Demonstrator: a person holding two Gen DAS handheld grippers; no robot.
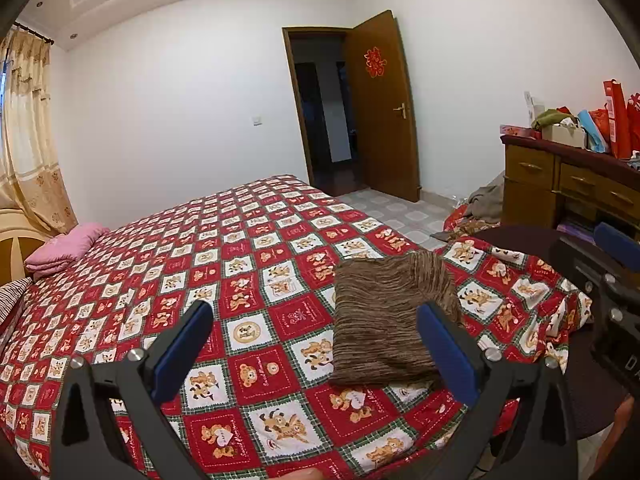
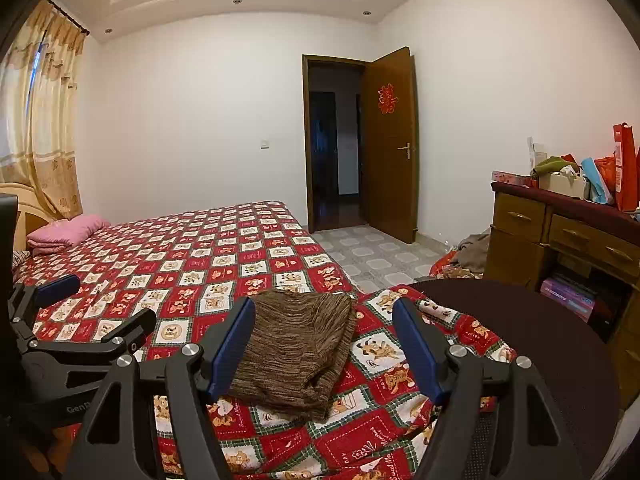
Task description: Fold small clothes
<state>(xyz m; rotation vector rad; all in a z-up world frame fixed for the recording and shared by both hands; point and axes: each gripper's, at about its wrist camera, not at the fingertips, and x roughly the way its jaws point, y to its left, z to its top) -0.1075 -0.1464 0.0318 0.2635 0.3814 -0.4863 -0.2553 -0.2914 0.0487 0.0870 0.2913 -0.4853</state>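
Note:
A brown knitted garment (image 1: 380, 320) lies folded into a rough rectangle near the foot corner of the bed (image 1: 240, 240), on a red checked bear-print cover. My left gripper (image 1: 316, 310) is open above the cover; the garment sits beside its right finger (image 1: 444, 348), apart from the pad. In the right wrist view the same garment (image 2: 292, 352) lies just ahead of and below my right gripper (image 2: 324, 308), which is open with no pad pressing on the cloth. The left gripper (image 2: 100, 304) shows at the left there, and the right gripper (image 1: 596, 248) at the right edge of the left wrist view.
A pink folded blanket (image 1: 64, 250) lies at the head of the bed. A dark round table (image 2: 540, 340) stands by the bed's corner. Behind it are a wooden desk (image 2: 560, 236) loaded with red bags and a heap of cloth (image 2: 468, 256) on the tiled floor. The door (image 2: 392, 144) is open.

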